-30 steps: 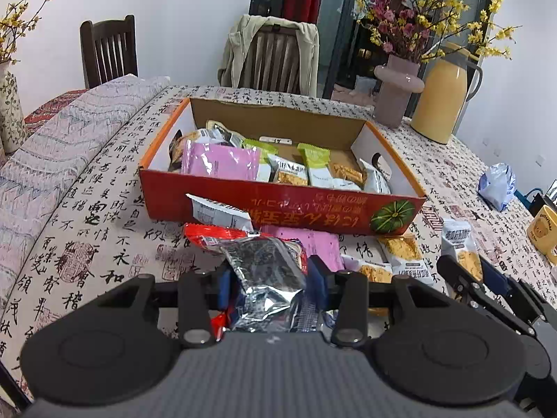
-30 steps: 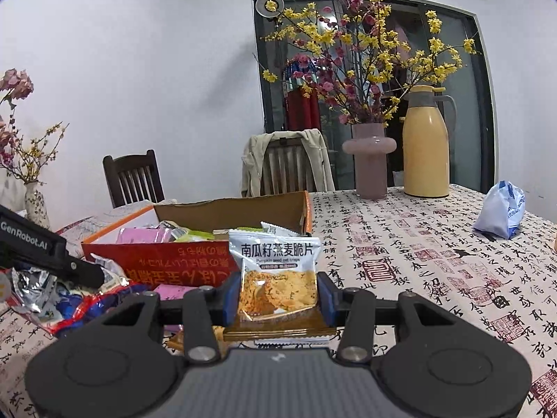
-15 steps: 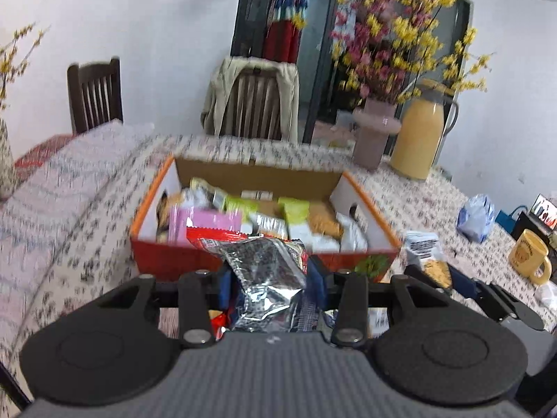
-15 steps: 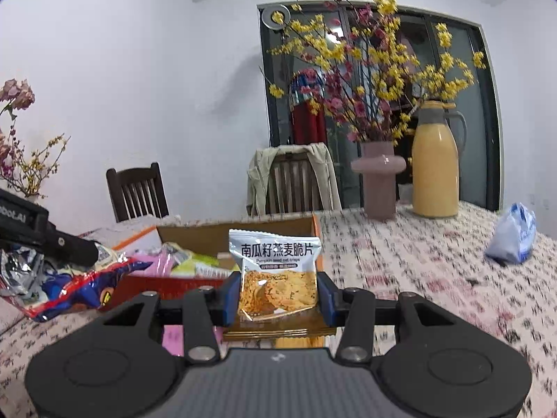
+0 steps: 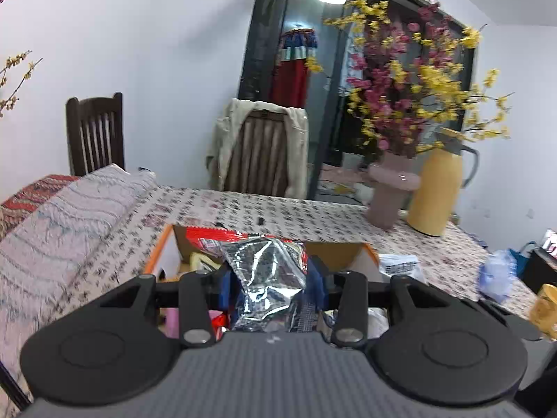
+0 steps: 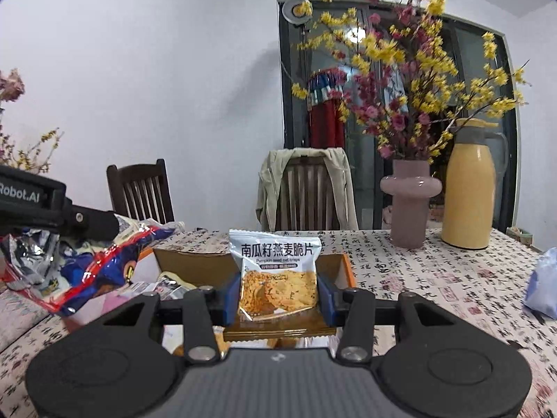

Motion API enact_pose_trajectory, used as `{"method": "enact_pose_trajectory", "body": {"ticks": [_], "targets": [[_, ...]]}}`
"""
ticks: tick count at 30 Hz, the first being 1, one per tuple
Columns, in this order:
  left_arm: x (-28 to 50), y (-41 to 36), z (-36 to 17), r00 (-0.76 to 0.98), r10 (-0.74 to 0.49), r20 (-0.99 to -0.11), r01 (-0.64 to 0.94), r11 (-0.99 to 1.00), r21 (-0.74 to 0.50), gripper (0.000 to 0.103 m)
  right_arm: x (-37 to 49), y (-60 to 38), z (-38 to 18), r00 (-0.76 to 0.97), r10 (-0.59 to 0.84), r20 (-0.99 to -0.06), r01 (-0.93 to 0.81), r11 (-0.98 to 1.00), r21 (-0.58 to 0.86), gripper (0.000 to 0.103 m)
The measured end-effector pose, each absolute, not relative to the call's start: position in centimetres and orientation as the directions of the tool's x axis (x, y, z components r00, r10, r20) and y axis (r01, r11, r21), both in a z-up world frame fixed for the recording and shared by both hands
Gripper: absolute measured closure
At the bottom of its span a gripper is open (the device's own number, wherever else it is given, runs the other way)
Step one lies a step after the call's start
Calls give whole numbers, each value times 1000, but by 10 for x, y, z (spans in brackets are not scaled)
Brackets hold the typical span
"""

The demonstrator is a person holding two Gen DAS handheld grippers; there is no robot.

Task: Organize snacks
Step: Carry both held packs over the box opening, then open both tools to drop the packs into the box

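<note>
"Pumpkin seed oat crisps" packet [image 6: 278, 275]

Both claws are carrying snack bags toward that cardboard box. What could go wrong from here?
The left gripper pinches only part of the crinkled foil bag; it may slip out short of the box. The right gripper holds an oat crisp packet; squeezing could crush the crisps.

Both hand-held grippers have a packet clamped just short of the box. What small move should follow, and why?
Probably carry both on over the box and let go. The left hand-held gripper grips a foil bag, the right hand-held gripper a crisps packet, and the open box lies just ahead, already holding snacks.
</note>
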State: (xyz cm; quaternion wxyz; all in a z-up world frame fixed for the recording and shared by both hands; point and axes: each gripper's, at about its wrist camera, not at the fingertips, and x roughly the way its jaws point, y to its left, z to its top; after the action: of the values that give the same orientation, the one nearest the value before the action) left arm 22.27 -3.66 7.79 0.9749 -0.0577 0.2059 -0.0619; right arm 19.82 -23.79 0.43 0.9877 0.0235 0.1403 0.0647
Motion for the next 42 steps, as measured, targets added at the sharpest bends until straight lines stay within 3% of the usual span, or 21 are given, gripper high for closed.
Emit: {"method": "enact_pose_trajectory", "body": {"ticks": [6, 10, 13, 15, 16, 17, 18, 20, 30, 37, 42], "targets": [[269, -24, 43, 922, -38, -385, -4, 994, -108, 59, 247, -232, -11, 937, 118, -327, -90, 991, 99, 59], [287, -15, 23, 901, -8, -433, -29, 996, -80, 59, 255, -226, -27, 922, 102, -374, -84, 994, 64, 58], [286, -11, 22, 901, 8, -435, -50, 995, -85, 54, 251, -223, -29, 919, 109, -379, -92, 994, 61, 57], [283, -8, 22, 907, 14, -420, -57, 994, -90, 34, 249, -223, -29, 918, 111, -380, -93, 994, 65, 47], [280, -8, 23, 913, 23, -408, -65, 994, -89, 26, 247, -224, -29, 919, 113, -378, -93, 993, 70, 31], [277, -8, 24, 920, 35, -391, -75, 993, -87, 11, 246, -224, -29, 921, 112, -374, -91, 993, 73, 14], [274, -8, 25, 927, 49, -373, -87, 993, -85, 0, 244, -224, -28, 925, 109, -365, -88, 993, 75, 9], [268, -10, 28, 938, 65, -341, -99, 992, -83, 0, 243, -227, -27, 929, 109, -353, -85, 993, 83, 0], [229, -14, 66, 967, 72, -246, -96, 992, -88, 0, 229, -229, -10, 943, 116, -312, -94, 992, 85, 0], [192, -3, 74, 967, 54, -247, -79, 993, -90, 0, 184, -232, 6, 953, 123, -278, -111, 992, 61, 0], [170, 18, 59, 955, 72, -287, -97, 993, -73, 0, 152, -237, -9, 941, 104, -323, -99, 995, 31, 0]]}}
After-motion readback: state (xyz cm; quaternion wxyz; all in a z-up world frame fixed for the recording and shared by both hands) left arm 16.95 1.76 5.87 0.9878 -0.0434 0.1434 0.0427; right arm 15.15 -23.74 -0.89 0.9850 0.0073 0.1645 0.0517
